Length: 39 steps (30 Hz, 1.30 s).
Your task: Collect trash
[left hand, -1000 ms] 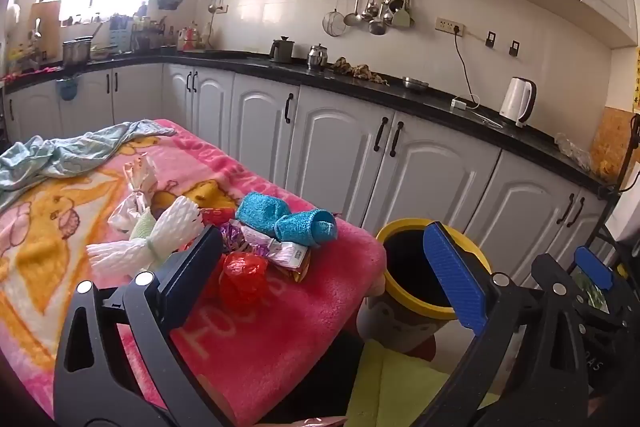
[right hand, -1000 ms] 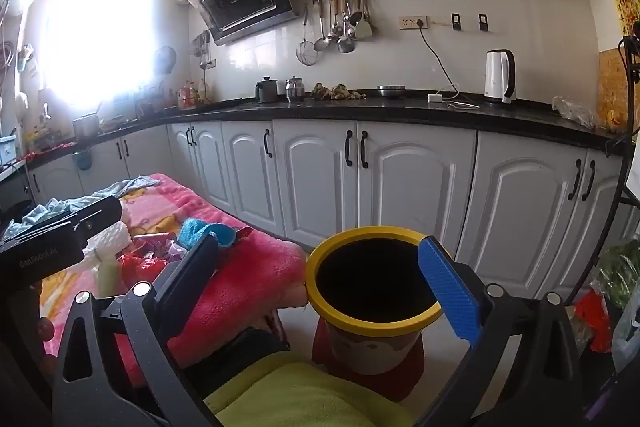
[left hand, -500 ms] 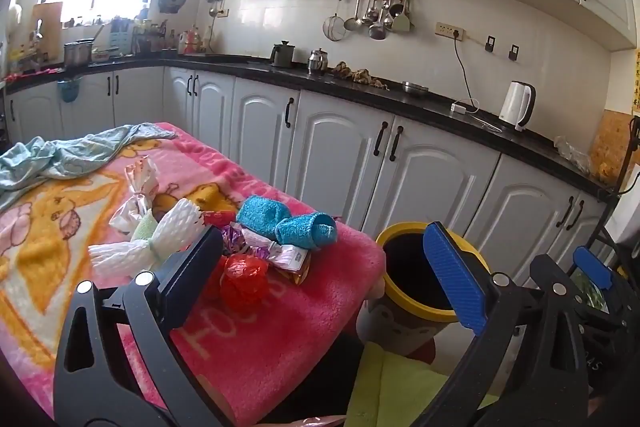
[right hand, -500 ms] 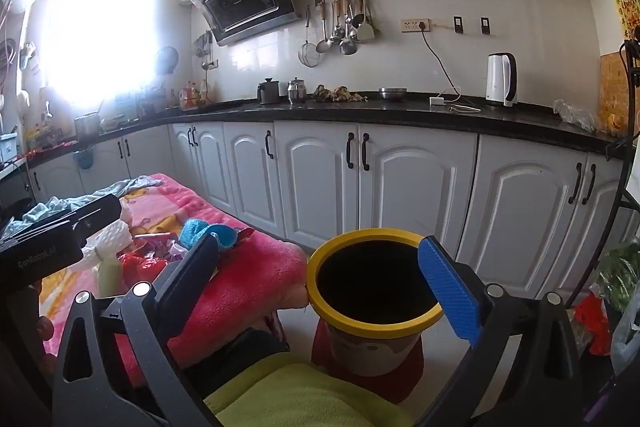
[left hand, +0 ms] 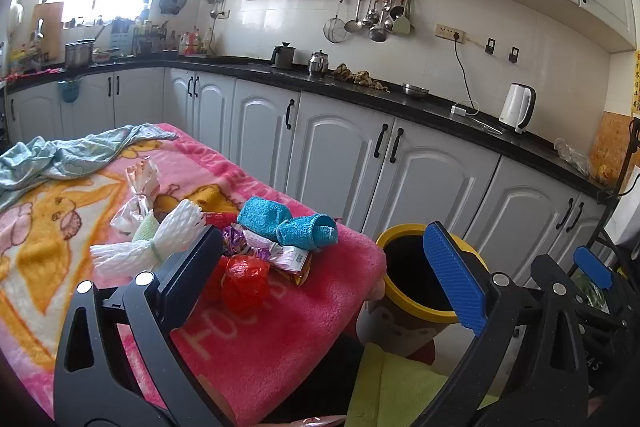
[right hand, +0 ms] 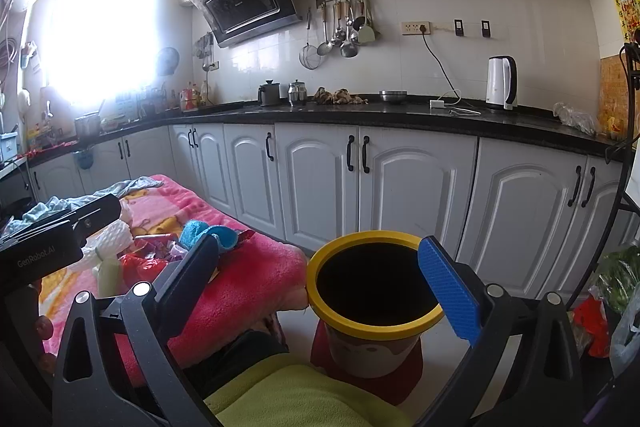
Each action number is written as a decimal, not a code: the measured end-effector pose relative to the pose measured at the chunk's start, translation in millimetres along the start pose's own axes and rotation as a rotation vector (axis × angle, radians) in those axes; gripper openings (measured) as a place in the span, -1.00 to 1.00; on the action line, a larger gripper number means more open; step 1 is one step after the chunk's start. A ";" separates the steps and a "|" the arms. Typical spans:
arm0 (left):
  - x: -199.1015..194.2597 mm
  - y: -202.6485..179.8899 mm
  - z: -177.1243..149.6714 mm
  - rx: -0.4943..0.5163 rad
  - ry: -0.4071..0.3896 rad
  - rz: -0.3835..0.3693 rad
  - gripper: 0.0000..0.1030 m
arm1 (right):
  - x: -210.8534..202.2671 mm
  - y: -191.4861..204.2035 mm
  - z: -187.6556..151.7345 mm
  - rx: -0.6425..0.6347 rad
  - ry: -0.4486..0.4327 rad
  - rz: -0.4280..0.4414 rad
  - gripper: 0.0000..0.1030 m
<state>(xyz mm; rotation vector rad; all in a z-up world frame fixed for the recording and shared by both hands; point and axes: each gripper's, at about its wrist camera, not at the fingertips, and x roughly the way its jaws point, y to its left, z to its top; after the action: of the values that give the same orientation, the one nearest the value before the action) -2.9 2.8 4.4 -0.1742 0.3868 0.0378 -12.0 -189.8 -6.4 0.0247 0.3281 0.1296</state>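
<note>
Left gripper [left hand: 320,267]: jaws spread wide, nothing between them, held above the near corner of the pink blanket [left hand: 280,327]. One finger is black, the other carries a blue ribbed pad [left hand: 452,275]. Right gripper [right hand: 316,275]: likewise released and holding nothing, hanging over the floor in front of the yellow-rimmed bin [right hand: 372,331].

Trash sits in a loose cluster on the blanket, near the corner closest to the bin:
- red crinkled wrapper [left hand: 246,273], nearest the left gripper's black finger
- purple and silver foil wrappers [left hand: 280,255], touching the red one
- white foam fruit net [left hand: 148,247], tied at the middle, partly behind the black finger
- clear cellophane bag [left hand: 138,191], further back
- two rolled teal cloths [left hand: 288,223], resting against the wrappers on the cabinet side

Bin stands on the floor just beside the blanket's corner, upright, mouth open, interior dark; contents cannot be made out. A red mat [right hand: 400,375] lies under it.

Crumpled light-blue cloth [left hand: 68,155] lies at the far end of the blanket, well apart from the trash. Yellow-green fabric [right hand: 296,395] fills the lower foreground in both views.

Background: white cabinets [right hand: 400,179] under a black countertop [right hand: 360,115], white kettle [right hand: 502,81] near a wall socket, utensils hanging on a rail [right hand: 344,31], range hood [right hand: 244,7], bright window [right hand: 100,31].
</note>
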 end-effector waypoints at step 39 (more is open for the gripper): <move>1.1 4.9 5.8 -0.004 -0.010 0.003 0.79 | -2.6 5.1 10.2 -0.014 -0.006 0.012 0.90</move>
<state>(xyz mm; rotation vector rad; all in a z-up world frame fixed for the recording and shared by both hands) -0.1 8.7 8.4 -0.1776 0.3768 0.0427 -11.8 -185.2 4.4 0.0131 0.3208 0.1441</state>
